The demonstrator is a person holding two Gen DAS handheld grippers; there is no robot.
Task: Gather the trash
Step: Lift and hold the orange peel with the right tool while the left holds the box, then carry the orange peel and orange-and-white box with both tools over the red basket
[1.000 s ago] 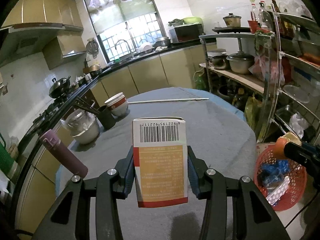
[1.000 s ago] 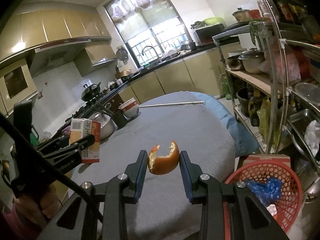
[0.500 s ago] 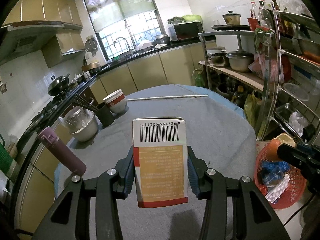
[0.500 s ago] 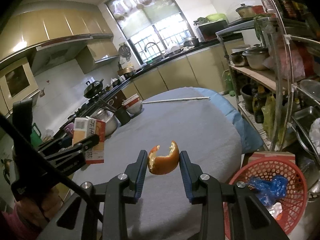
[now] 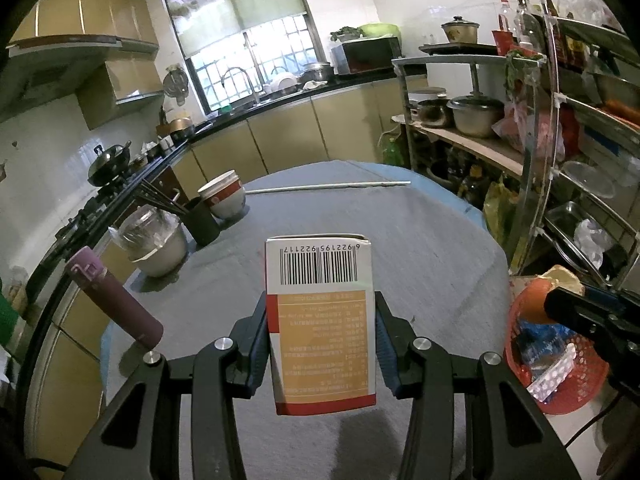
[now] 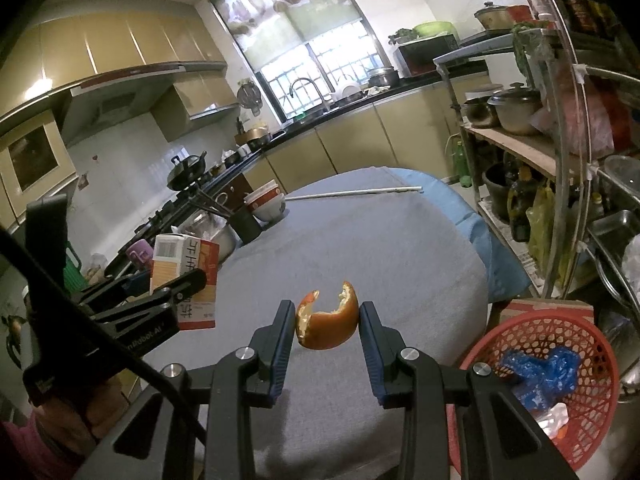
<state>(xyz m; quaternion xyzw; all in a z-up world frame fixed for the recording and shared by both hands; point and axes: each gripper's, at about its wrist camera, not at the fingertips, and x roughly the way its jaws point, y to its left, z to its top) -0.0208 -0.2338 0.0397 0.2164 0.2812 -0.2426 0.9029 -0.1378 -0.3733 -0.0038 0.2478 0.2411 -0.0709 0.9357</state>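
Note:
My left gripper point(image 5: 320, 320) is shut on an orange and white carton point(image 5: 322, 320) with a barcode, held above the grey table point(image 5: 420, 240). The carton also shows in the right wrist view point(image 6: 186, 280). My right gripper point(image 6: 326, 316) is shut on a piece of orange peel point(image 6: 328, 326), held above the table's right edge. The peel shows in the left wrist view point(image 5: 536, 300) over the red basket point(image 5: 516, 320). The red mesh basket point(image 6: 600, 360) stands off the table's right side and holds blue plastic point(image 6: 540, 372) and white trash.
A purple flask point(image 5: 116, 300), a covered bowl point(image 5: 154, 244), a black cup with chopsticks point(image 5: 202, 220) and stacked bowls point(image 5: 222, 198) stand along the table's left. A long white rod point(image 5: 328, 187) lies at the far side. A metal rack point(image 5: 560, 160) with pots stands right.
Both grippers keep their hold. The right gripper with the peel has shifted a little toward the red basket. The left gripper with the carton has lifted slightly.

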